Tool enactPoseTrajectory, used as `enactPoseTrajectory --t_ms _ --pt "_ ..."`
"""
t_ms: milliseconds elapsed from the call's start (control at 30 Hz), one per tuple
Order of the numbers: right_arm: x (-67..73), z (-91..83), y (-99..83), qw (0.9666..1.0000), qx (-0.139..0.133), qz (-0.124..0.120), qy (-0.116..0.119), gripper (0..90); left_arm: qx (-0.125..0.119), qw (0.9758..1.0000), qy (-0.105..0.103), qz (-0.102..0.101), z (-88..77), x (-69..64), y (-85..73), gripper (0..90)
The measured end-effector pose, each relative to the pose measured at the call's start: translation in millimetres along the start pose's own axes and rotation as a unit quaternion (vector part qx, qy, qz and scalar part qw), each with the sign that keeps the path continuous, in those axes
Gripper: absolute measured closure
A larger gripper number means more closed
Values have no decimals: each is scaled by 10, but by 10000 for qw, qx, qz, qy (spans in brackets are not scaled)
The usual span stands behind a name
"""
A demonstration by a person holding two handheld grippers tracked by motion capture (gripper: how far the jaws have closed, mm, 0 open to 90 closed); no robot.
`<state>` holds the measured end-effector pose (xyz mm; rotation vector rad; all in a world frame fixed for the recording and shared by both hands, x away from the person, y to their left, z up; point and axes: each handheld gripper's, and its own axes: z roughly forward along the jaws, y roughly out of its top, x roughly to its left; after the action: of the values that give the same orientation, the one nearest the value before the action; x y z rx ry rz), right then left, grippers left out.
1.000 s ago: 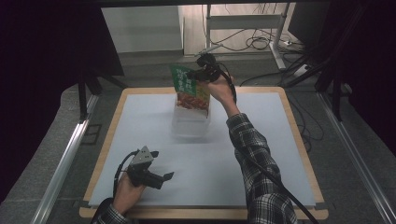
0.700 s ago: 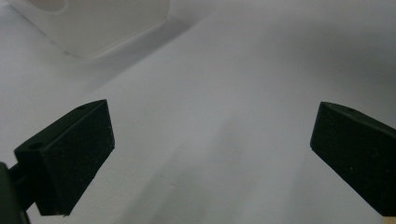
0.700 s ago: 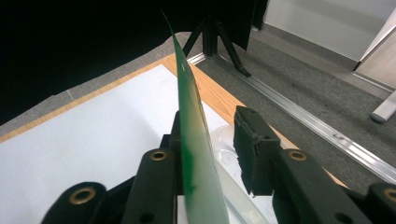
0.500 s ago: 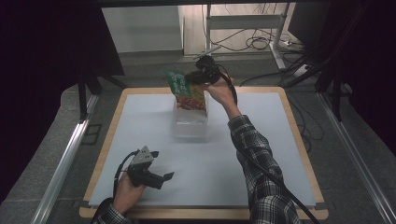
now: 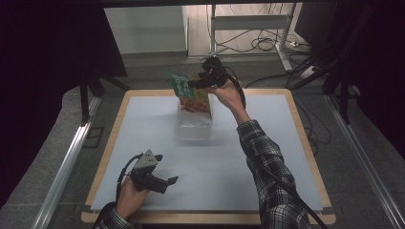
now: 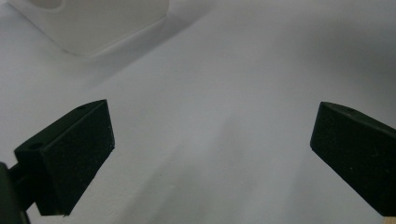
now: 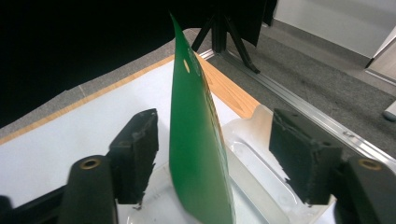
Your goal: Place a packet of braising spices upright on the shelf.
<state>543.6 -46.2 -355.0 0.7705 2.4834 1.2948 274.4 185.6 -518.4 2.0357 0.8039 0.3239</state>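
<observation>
The green packet (image 5: pixel 187 93) stands up in the clear tub (image 5: pixel 193 125) at the far side of the table (image 5: pixel 248 157). The right gripper (image 5: pixel 195 84) is around it with jaws spread wide, not touching. The left gripper (image 5: pixel 168 181) rests near the front edge, jaws wide apart and holding nothing.

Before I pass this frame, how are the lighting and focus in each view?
High view: dim, dark surroundings, the table evenly lit, the green packet readable. Left gripper view: pale and flat, the white container soft at the top. Right gripper view: the packet's edge sharp, jaws apart on both sides of it, background black at upper left.
</observation>
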Motion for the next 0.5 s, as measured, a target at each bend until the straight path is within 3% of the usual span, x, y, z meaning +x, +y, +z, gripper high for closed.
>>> enactPoseTrajectory --t_ms 500 --pt "46 -124 -103 10000 -57 -8 70 126 35 10000 9 5 7 -4 -1 0"
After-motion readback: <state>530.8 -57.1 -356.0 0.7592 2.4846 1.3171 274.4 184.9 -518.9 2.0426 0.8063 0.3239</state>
